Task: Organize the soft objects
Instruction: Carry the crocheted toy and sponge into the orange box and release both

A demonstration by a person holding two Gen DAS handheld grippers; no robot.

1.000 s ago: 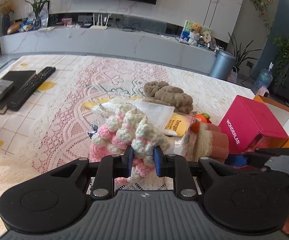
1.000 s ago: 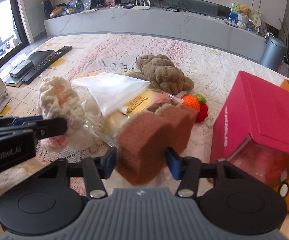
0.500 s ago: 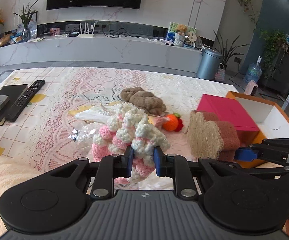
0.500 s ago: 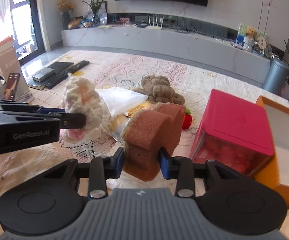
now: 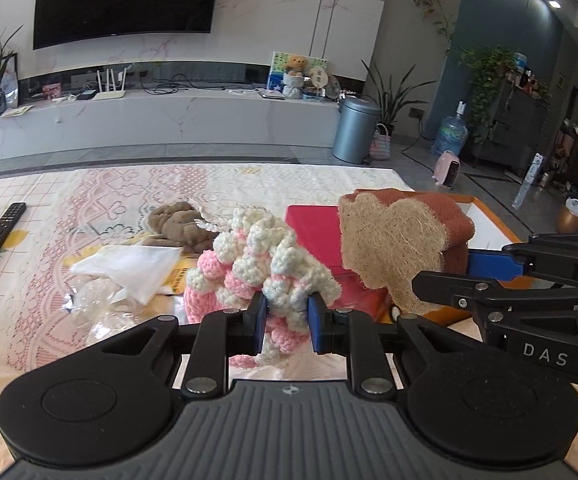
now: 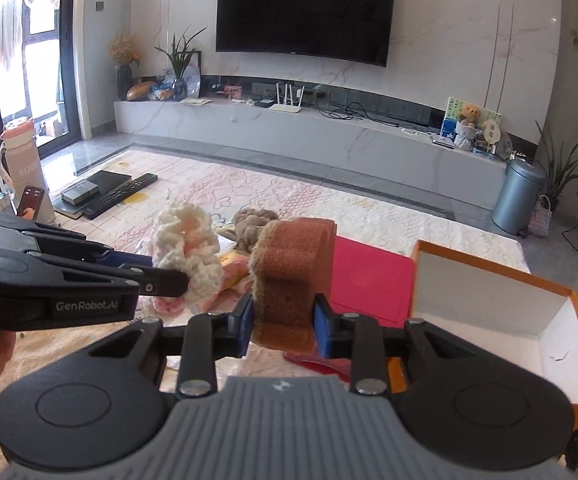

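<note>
My left gripper is shut on a pink and white crocheted piece, held up above the lace-covered table. To its right, my right gripper grips a brown heart-shaped sponge; its jaws are closing further and squeeze the sponge between the blue pads. The sponge shows its fibrous tan face in the left wrist view. The crocheted piece appears left of the sponge in the right wrist view. An open orange box with a white inside lies to the right.
A red box lies left of the orange one. On the table sit a brown plush, a white cloth, a yellow packet and clear wrapping. Remote and black devices lie far left.
Both grippers rose with their objects and shifted right, toward the boxes. The right jaws squeezed the sponge narrower. The orange box came into view.
</note>
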